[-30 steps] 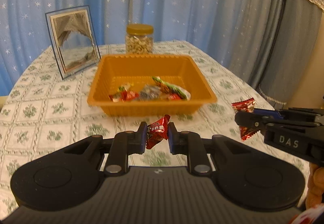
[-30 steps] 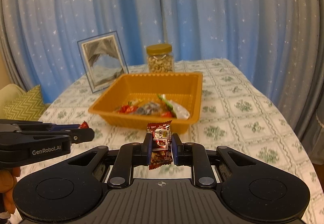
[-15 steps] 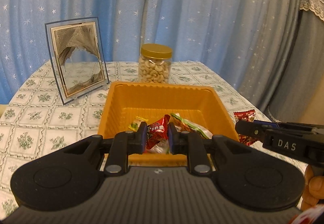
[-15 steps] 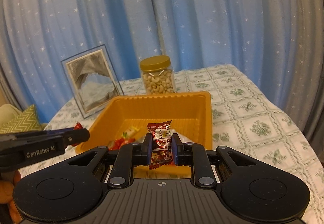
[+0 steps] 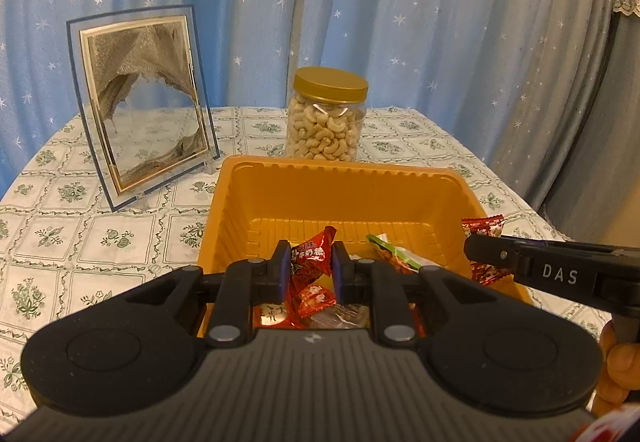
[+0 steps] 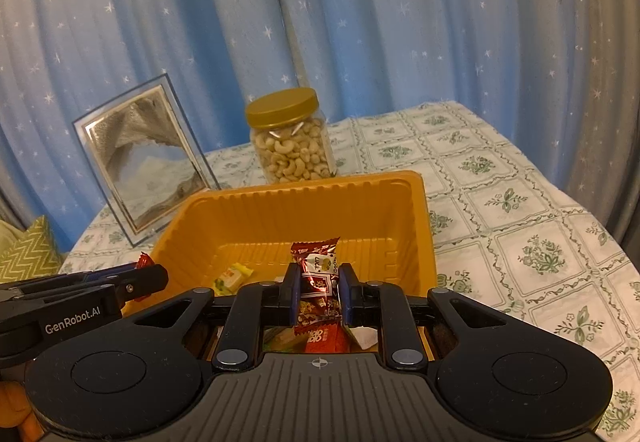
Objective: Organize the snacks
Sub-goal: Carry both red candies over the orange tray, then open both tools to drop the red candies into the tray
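Left gripper (image 5: 308, 264) pinching red candy (image 5: 310, 260), hanging over near end of orange tray (image 5: 344, 198). Right gripper (image 6: 319, 292) clamping dark-red packet (image 6: 318, 274), hanging over same tray beside it. Loose snacks (image 5: 394, 256) lying inside tray. Cashew jar (image 5: 326, 114) standing behind tray.

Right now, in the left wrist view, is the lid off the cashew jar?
No. The cashew jar stands behind the orange tray with its gold lid seated on top.
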